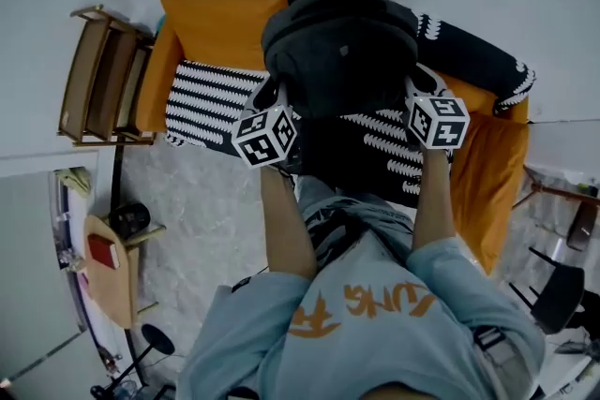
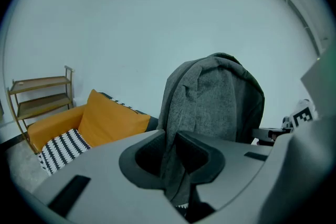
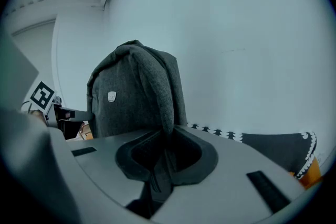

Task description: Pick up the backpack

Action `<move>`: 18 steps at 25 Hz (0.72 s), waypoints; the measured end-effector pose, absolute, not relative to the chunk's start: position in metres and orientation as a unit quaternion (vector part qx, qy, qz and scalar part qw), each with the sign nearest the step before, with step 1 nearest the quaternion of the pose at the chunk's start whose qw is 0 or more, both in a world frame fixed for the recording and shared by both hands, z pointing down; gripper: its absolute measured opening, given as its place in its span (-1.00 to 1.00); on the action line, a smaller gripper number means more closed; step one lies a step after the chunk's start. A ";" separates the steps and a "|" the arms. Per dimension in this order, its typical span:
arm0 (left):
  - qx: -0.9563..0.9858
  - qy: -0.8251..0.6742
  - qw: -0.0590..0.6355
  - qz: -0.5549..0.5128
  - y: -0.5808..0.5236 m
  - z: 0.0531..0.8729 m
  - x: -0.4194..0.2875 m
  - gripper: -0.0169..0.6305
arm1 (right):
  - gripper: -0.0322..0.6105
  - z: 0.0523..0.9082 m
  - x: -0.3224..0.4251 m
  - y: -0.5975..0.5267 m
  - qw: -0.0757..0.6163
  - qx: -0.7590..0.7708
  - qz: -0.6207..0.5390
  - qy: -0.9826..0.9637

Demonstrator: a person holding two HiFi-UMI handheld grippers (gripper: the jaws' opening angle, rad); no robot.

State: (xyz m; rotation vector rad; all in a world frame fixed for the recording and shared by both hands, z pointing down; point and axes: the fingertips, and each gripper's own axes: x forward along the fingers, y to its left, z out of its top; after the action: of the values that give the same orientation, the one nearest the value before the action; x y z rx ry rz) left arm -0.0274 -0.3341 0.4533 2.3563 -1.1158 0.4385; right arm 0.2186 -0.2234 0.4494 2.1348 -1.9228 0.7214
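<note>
Currently the grey backpack point(image 1: 339, 47) is held in the air above the orange sofa point(image 1: 487, 173), gripped from both sides. The left gripper point(image 2: 170, 157) is seen nearly closed, its jaws pinched on a fold of the backpack's grey fabric, while the right gripper point(image 3: 161, 157) is likewise narrowed down and clamped on a dark strap point(image 3: 157, 178) at the other side. A wooden shelf point(image 1: 98, 75) is seen beside the sofa's left end, against the wall.

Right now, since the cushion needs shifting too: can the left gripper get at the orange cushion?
Probably not: the left gripper is shut on the grey backpack. The orange cushion itself lies in the open on the sofa.
</note>
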 end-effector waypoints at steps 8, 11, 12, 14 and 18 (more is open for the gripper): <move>0.871 -0.428 0.224 0.093 -0.308 0.394 -0.036 -0.72 | -0.79 0.386 0.218 -0.216 0.061 0.710 0.182 -0.678; 0.874 -0.430 0.212 0.079 -0.303 0.376 -0.040 -0.72 | -0.79 0.365 0.216 -0.214 0.048 0.707 0.165 -0.686; 0.875 -0.431 0.207 0.074 -0.302 0.369 -0.041 -0.72 | -0.79 0.358 0.216 -0.215 0.041 0.705 0.162 -0.689; 0.877 -0.432 0.199 0.064 -0.301 0.354 -0.041 -0.72 | -0.79 0.344 0.216 -0.216 0.026 0.701 0.156 -0.696; 0.882 -0.432 0.184 0.044 -0.302 0.329 -0.038 -0.73 | -0.79 0.317 0.219 -0.214 0.015 0.697 0.133 -0.704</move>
State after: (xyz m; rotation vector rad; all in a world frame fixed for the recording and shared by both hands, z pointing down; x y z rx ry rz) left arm -0.0379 -0.3024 0.3289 2.4865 -1.2176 0.1229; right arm 0.2188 -0.2138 0.3169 2.1693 -2.1911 0.4139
